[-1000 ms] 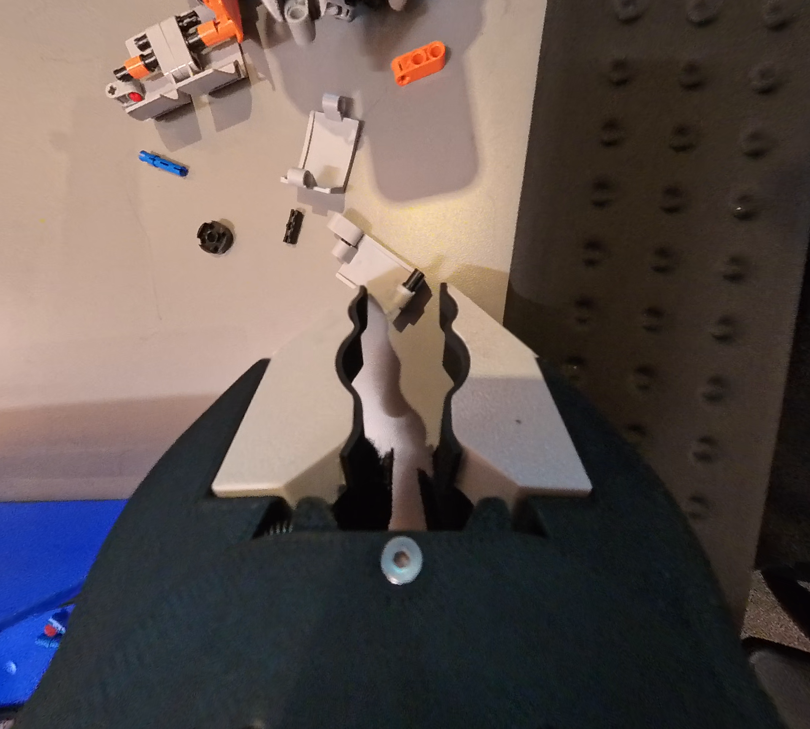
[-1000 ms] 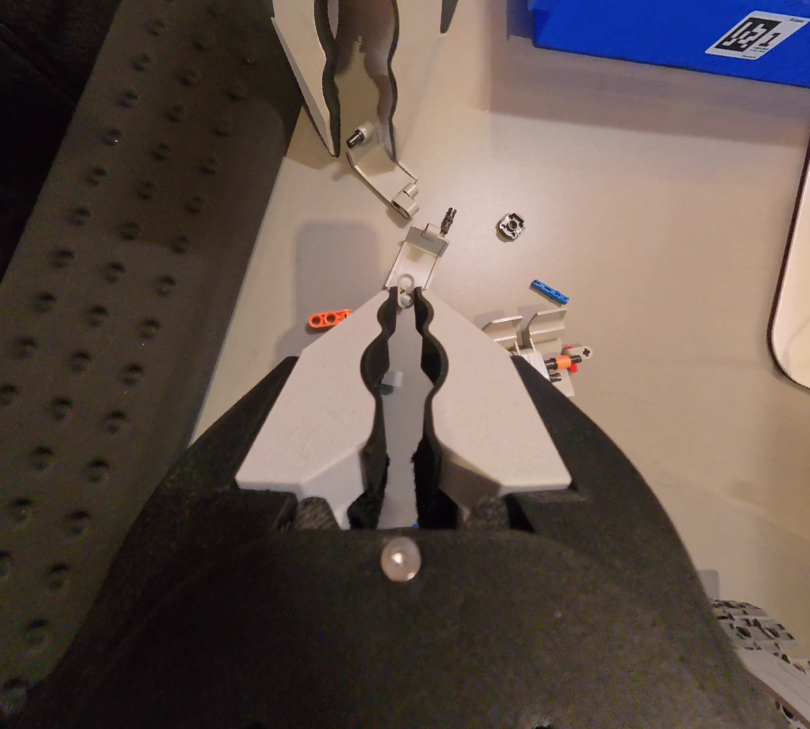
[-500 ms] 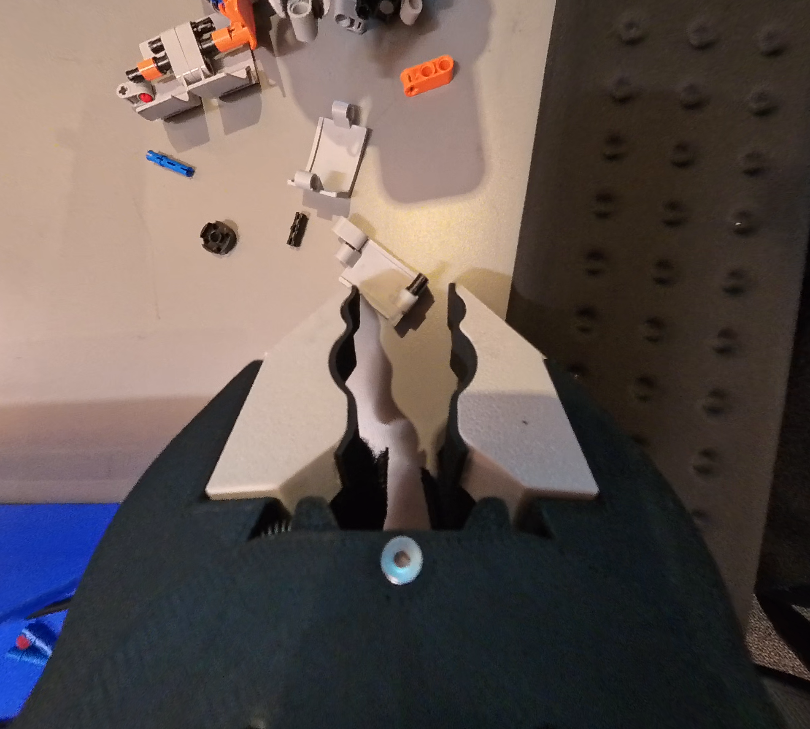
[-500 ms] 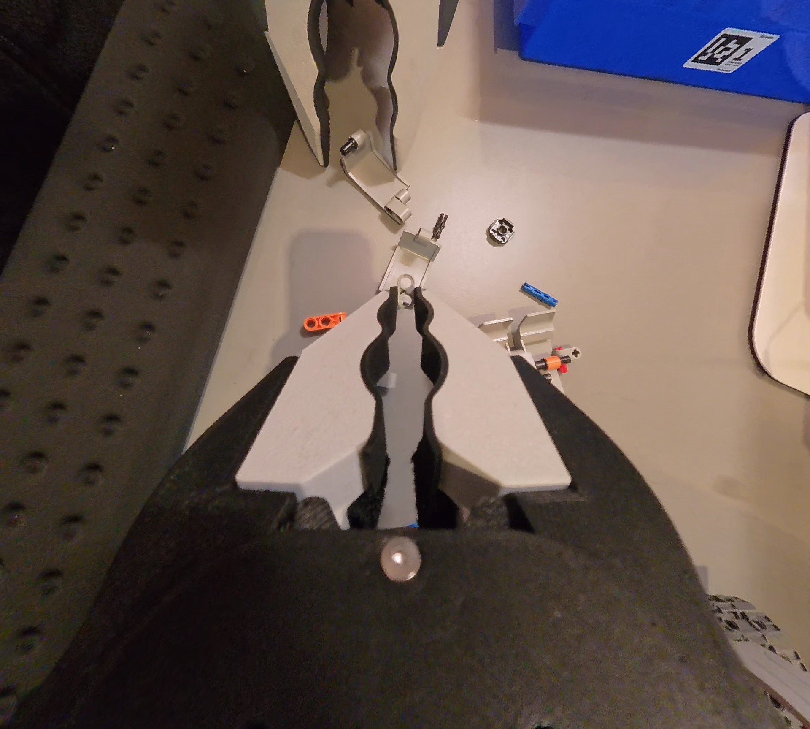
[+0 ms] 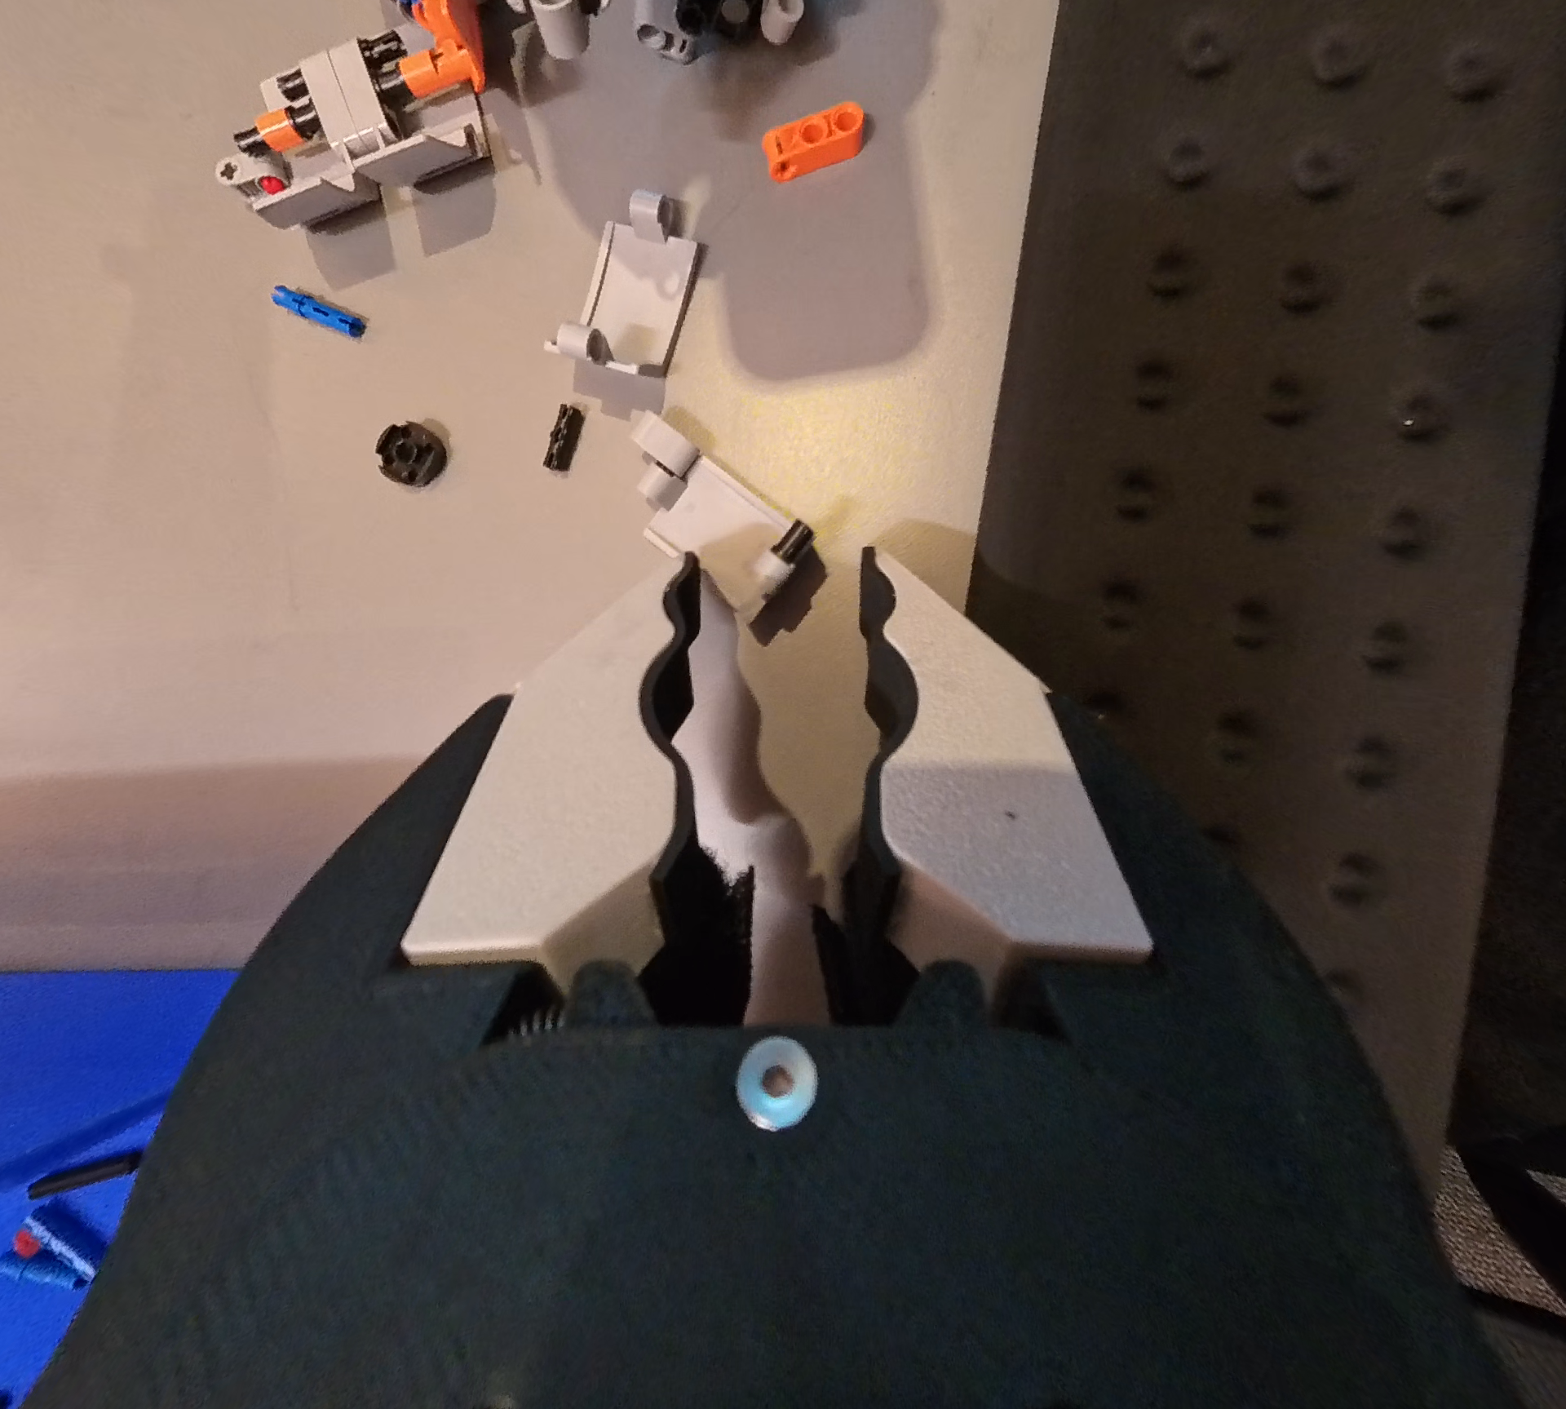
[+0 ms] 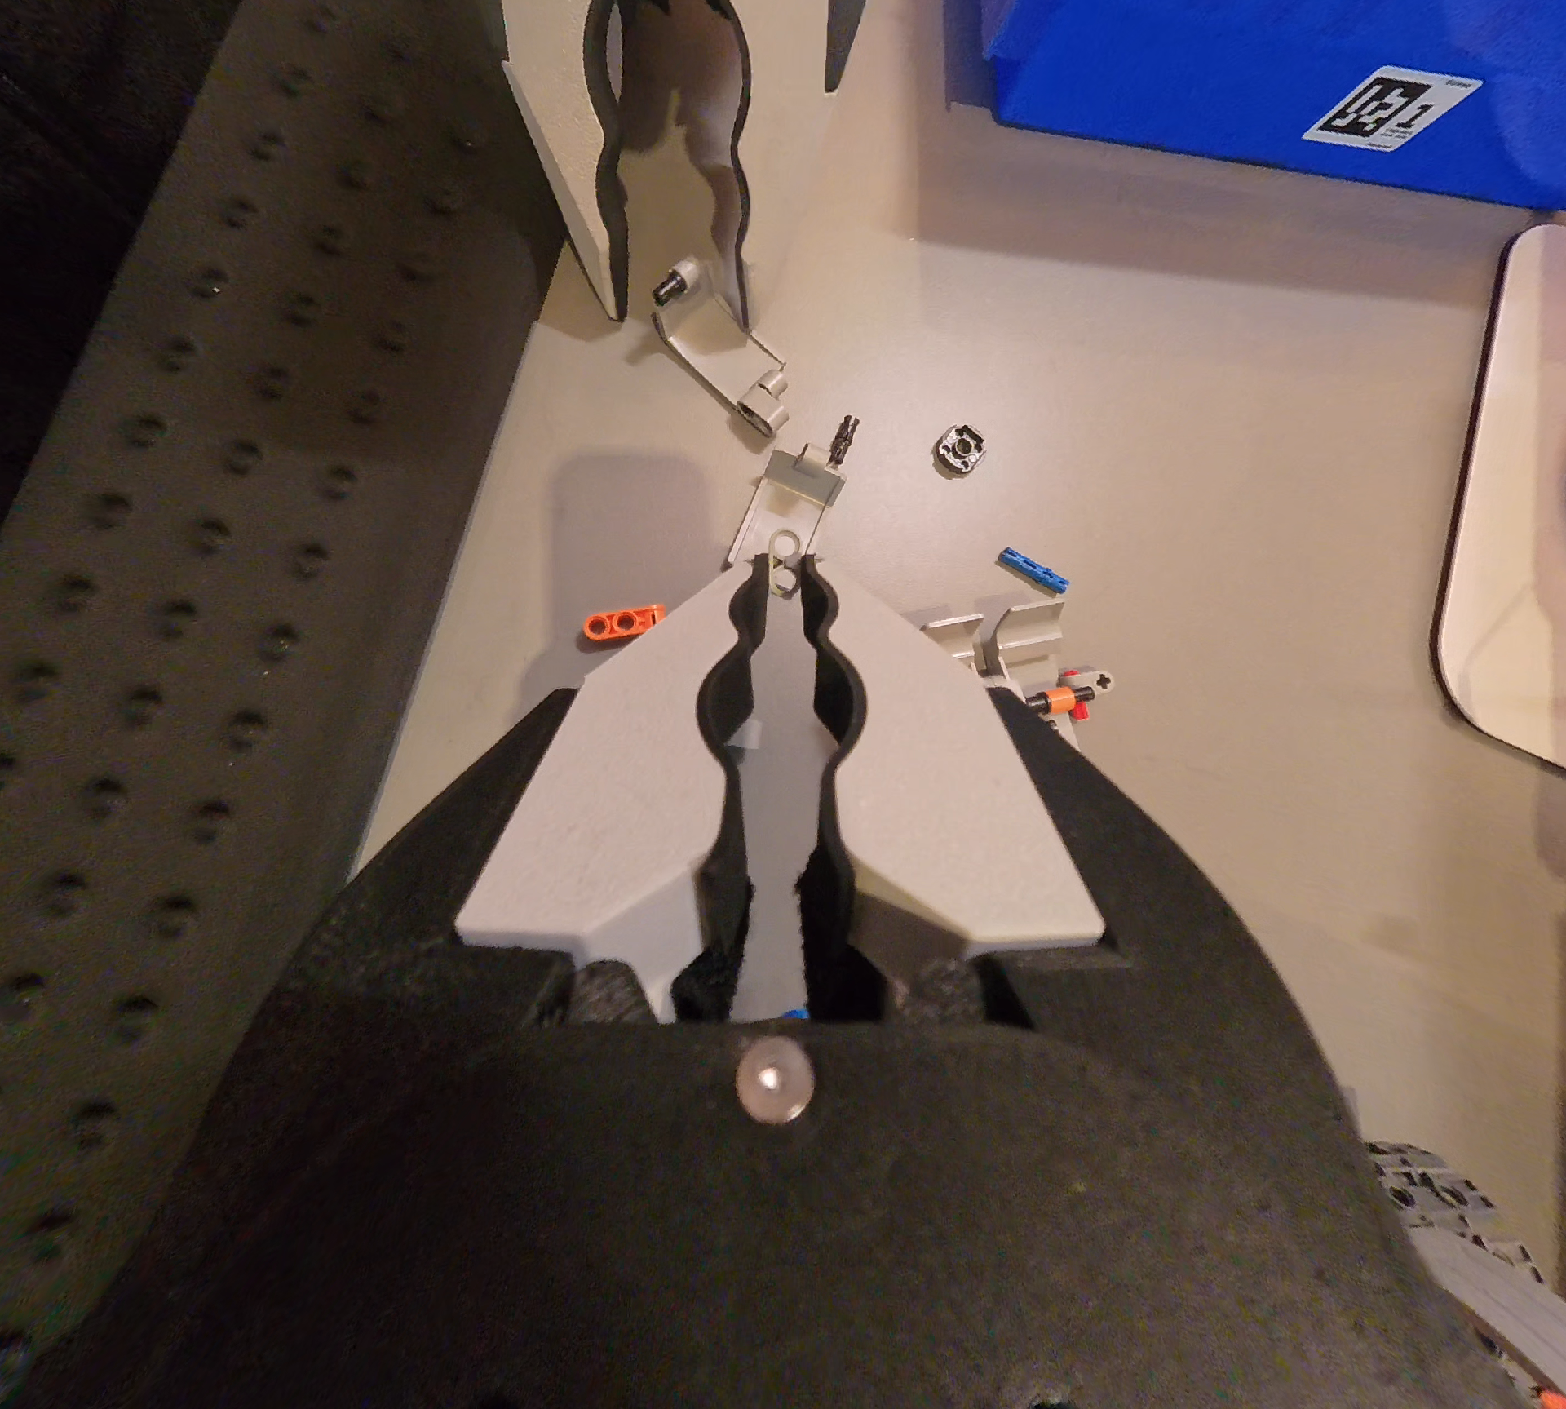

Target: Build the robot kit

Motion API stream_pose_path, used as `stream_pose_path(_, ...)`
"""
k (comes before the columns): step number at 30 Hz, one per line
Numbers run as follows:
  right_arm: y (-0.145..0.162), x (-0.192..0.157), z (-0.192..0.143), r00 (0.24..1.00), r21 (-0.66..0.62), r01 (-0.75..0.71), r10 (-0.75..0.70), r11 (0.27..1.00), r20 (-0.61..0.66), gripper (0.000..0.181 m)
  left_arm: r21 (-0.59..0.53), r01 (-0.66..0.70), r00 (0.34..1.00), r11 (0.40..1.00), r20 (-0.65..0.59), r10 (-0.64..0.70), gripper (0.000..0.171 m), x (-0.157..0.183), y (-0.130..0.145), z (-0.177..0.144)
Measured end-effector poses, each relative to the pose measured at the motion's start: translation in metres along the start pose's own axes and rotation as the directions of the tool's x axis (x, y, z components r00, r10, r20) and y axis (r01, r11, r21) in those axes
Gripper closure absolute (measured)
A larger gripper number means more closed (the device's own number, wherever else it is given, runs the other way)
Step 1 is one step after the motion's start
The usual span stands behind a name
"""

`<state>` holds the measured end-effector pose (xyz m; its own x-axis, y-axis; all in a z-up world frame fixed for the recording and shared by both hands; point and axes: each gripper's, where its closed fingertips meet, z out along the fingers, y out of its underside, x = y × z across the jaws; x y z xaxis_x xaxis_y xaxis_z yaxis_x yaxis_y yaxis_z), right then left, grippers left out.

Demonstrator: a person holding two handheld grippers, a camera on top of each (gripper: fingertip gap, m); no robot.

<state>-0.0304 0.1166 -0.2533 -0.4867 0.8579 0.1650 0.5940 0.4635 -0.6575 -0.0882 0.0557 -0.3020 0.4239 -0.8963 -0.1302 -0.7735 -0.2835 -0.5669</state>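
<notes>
A: What is the left gripper [image 5: 775, 563] doing?

B: Its jaws stand apart over the beige table [image 5: 169, 521], with nothing clamped. A grey panel [image 5: 720, 512] with a black pin [image 5: 795, 539] at one corner lies at its tips, partly between them. Whether the left finger touches the panel, I cannot tell.

A: And the right gripper [image 6: 784, 563]?

B: Its fingers are drawn in on a small pale beam [image 6: 785, 559] with round holes, pinched at the very tips. A second grey panel [image 6: 792, 495] lies on the table just beyond that beam.

A: What lies around them?

B: An orange beam [image 5: 812, 139] sits alone near the dark studded mat [image 5: 1271, 436]. A short black connector [image 5: 563, 438] lies just beside the second panel, a black round piece [image 5: 411, 454] farther out, and a blue pin [image 5: 318, 313] beyond that. A grey and orange assembly [image 5: 356, 122] rests near the right gripper.

A: Anything else?

B: A blue bin [image 6: 1271, 12] with a white sticker stands behind the left gripper, seen from the right wrist.
</notes>
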Motion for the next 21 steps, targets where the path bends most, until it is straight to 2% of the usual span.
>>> stream_pose_path(21, -0.0034, 0.0006, -0.0023, 1.0, 0.014, 0.005, -0.005, 1.0, -0.01, 0.176, 0.006, -0.008, 1.0, 1.0, -0.004, 0.008, 0.138, 0.0043, -0.0001, -0.0005)
